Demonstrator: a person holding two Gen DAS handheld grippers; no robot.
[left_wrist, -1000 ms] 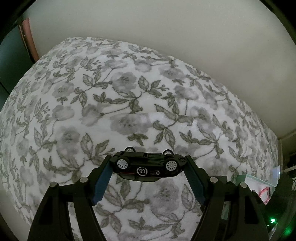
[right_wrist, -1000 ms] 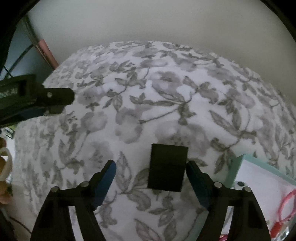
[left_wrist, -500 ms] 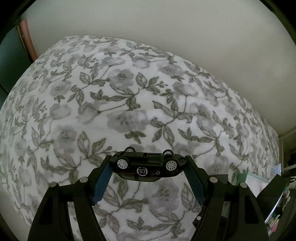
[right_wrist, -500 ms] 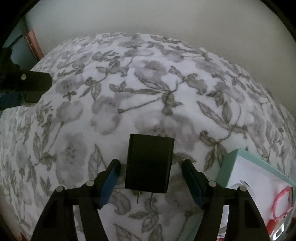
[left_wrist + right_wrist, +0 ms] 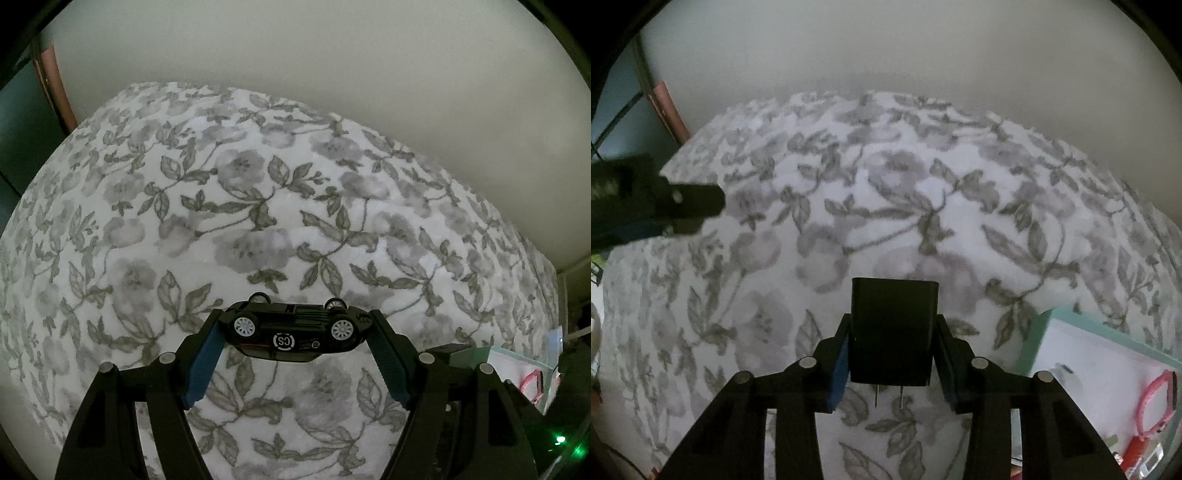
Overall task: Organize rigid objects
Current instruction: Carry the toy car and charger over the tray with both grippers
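Charger (image 5: 892,332) above floral bedspread (image 5: 923,206)

Dim room: floral bedspread (image 5: 258,221) beside plain wall (image 5: 332,55).

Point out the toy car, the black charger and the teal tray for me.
toy car (image 5: 295,330): left wrist view, on its dark underside between the wheels.
black charger (image 5: 892,328): right wrist view, middle of its flat black face.
teal tray (image 5: 1034,339): right wrist view, on its near-left rim.

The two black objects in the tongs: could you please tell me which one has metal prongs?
The black plug-in charger, between the closing right tongs, shows two metal prongs at its near end. The toy car in the left tongs has wheels instead.
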